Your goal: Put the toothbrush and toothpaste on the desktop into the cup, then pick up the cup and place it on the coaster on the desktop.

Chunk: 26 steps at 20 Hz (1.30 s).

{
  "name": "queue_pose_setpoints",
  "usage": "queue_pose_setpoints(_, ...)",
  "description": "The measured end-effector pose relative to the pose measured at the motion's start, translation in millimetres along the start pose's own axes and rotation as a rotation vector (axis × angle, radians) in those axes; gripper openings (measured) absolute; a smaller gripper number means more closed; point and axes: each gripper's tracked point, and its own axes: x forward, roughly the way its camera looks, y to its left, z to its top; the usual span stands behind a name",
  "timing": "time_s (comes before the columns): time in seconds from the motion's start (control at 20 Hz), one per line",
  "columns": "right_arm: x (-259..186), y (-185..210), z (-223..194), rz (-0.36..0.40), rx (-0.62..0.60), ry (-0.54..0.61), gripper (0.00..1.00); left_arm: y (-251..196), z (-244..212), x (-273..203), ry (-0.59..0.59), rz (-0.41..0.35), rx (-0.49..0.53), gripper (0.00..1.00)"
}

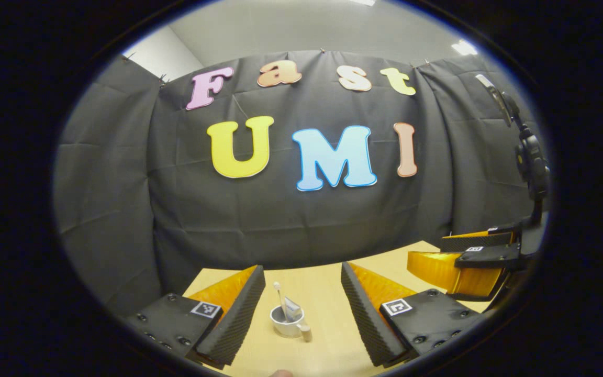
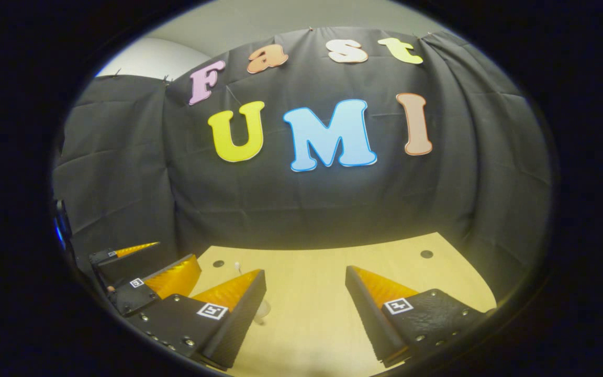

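Note:
A white cup [image 1: 287, 322] stands upright on the wooden desktop [image 1: 322, 293], low between the two fingers of my left gripper [image 1: 301, 268], which is open and touches nothing. A toothbrush [image 1: 278, 297] and a toothpaste tube [image 1: 292, 309] stick up out of the cup. In the right gripper view the cup [image 2: 263, 310] peeks out from behind that gripper's own left finger, with the toothbrush tip [image 2: 237, 266] above it. My right gripper [image 2: 305, 271] is open over bare wood. The left gripper [image 2: 147, 267] shows at the far left there, apart from the cup.
The right gripper [image 1: 458, 256] hangs at the right edge of the left gripper view, with a dark camera mount [image 1: 532, 157] above it. Two small round holes [image 2: 218, 263] [image 2: 426, 254] mark the desktop near the cloth wall. A small brownish shape [image 1: 282, 373] sits at the bottom edge.

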Motion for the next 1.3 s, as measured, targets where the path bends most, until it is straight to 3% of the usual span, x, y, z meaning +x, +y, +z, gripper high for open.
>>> queue_pose_setpoints(0.45,4,13,-2,0.018,-0.004,0.003,0.92,12,5,-9,-0.014,0.025,0.019,0.96)
queue_pose_setpoints(1.05,22,40,-11,0.123,-0.016,0.063,0.92,44,16,-23,-0.034,0.136,0.006,0.95)
queue_pose_setpoints(1.3,25,53,-13,0.158,-0.026,0.071,0.92,42,16,-25,-0.038,0.136,0.003,0.95)
